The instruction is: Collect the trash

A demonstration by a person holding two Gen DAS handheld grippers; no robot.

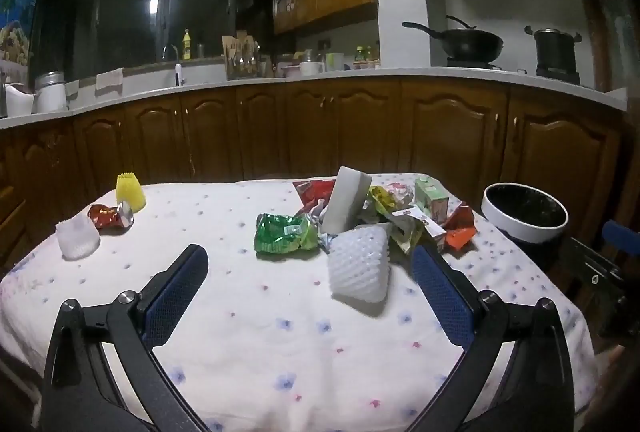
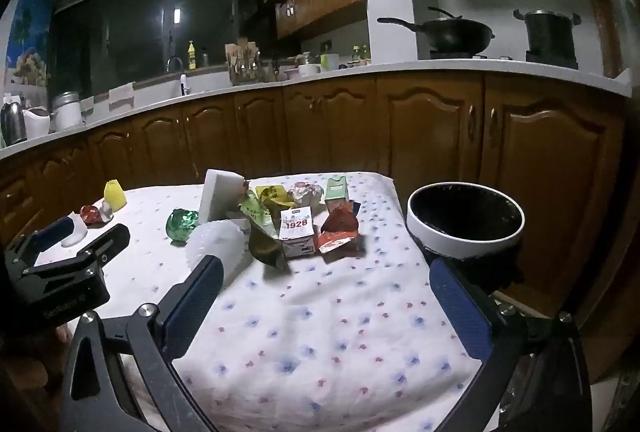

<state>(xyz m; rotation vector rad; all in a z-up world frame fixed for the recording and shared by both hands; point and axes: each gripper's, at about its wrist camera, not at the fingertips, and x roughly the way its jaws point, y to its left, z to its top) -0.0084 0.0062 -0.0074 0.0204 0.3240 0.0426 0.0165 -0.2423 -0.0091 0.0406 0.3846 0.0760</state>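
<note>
Sitting nearest the lens: left gripper (image 1: 306, 264), jaws spread wide, gripping nothing, hovering over the floral tablecloth (image 1: 280, 332); right gripper (image 2: 326, 278) likewise gaping wide, holding nothing, touching nothing. Lying just ahead of the left gripper: one white foam net (image 1: 359, 266), resting on the cloth between the fingers' line, not clamped. Piling up mid-table behind it: one green crinkled wrapper (image 1: 280, 239), one leaning white foam block (image 1: 346, 203), one small carton marked 1928 (image 2: 296, 232), one green-and-white carton (image 1: 431, 199), one orange wrapper (image 2: 338, 232), several more crumpled wrappers, count unclear. Sitting apart at the far left corner: one yellow foam net (image 1: 130, 191), one red foil wrapper (image 1: 108, 216), one second white foam net (image 1: 77, 240). Standing off the table's right edge: one black bin with white rim (image 2: 464, 228).
</note>
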